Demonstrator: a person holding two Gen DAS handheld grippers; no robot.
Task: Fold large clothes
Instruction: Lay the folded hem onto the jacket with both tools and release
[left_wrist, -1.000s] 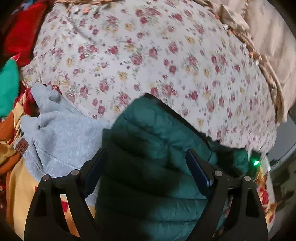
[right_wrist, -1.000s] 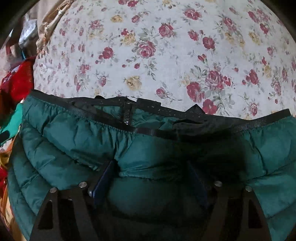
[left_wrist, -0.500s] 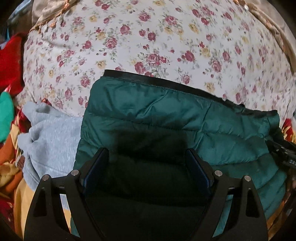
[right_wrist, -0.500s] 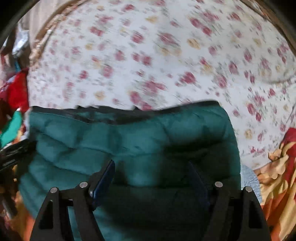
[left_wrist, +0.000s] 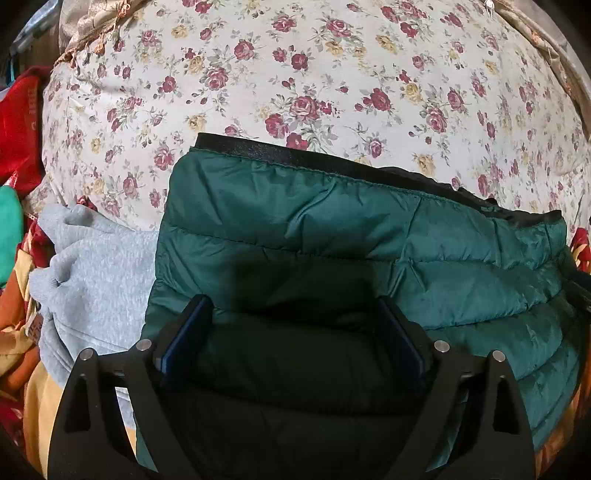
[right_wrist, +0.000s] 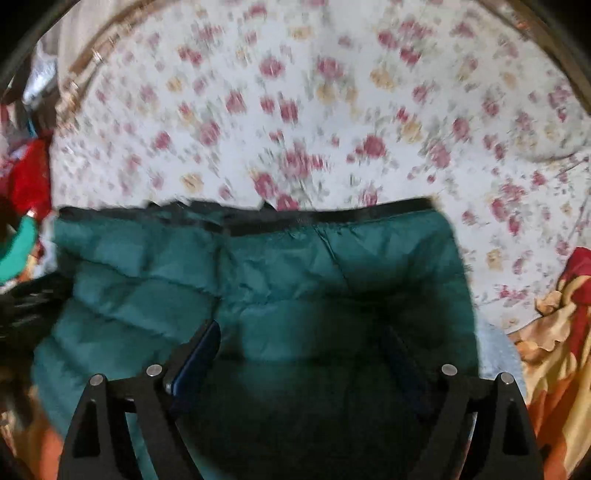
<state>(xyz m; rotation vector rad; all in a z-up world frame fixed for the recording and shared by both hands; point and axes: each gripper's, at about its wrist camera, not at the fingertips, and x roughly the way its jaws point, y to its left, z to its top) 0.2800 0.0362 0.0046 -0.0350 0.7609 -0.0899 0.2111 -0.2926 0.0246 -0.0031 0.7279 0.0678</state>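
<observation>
The green puffer jacket (left_wrist: 332, 236) lies folded on the flowered sheet (left_wrist: 295, 74), under both tongs. Your left gripper (left_wrist: 291, 325) and right gripper (right_wrist: 303, 350) are both opening — jaws wide, jacket below them, pads not pressing. Let go fully before you lift, so the slippery padding doesn't drag with you. The black hem (left_wrist: 280, 151) sits at the far edge — press it flat. Keep clear of the grey sweatshirt (left_wrist: 96, 273) just beside it.
</observation>
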